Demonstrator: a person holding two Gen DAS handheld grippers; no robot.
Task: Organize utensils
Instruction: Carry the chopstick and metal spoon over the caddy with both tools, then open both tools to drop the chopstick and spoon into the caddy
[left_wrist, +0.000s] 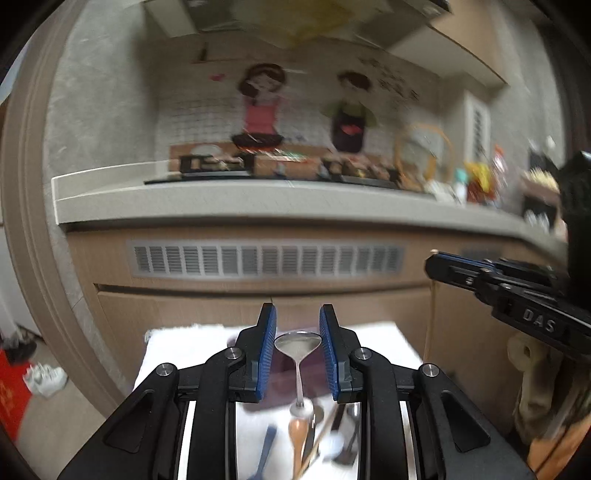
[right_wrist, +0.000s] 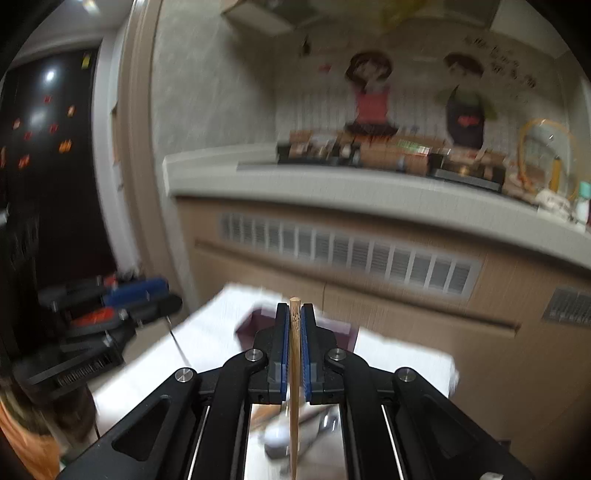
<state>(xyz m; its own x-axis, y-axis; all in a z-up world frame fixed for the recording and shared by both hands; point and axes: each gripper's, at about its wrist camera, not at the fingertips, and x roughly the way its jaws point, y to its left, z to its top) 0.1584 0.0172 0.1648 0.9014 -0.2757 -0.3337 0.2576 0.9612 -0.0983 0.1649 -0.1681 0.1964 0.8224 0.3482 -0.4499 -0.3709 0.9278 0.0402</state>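
Nearest the lens, the blue ribbed pads of the left tongs (left_wrist: 298, 314), set partway open and pinching the bowl of a metal spoon (left_wrist: 297, 343) edge to edge, handle hanging down beneath the jaws. Light and stiff, but smooth and rounded where clamped, so likely to swivel or slip; better taken on the thin neck or the wooden handle. Right tongs (right_wrist: 294, 310) closed almost fully on a wooden chopstick (right_wrist: 294, 369) near its top end, the rest dangling straight down. Very light, rigid, fairly grippy; probably prone to swinging. Below both tongs, a white cloth (right_wrist: 399, 354), with a dark purple box (right_wrist: 255, 325) just ahead of the fingertips and blurred loose utensils (left_wrist: 343, 435) underneath. Farther ahead, a cabinet front with a vent grille (left_wrist: 266, 260) and a cluttered counter (left_wrist: 221, 206). Nothing seen between tongs and box; only the two dangling loads, side by side, apt to knock together.
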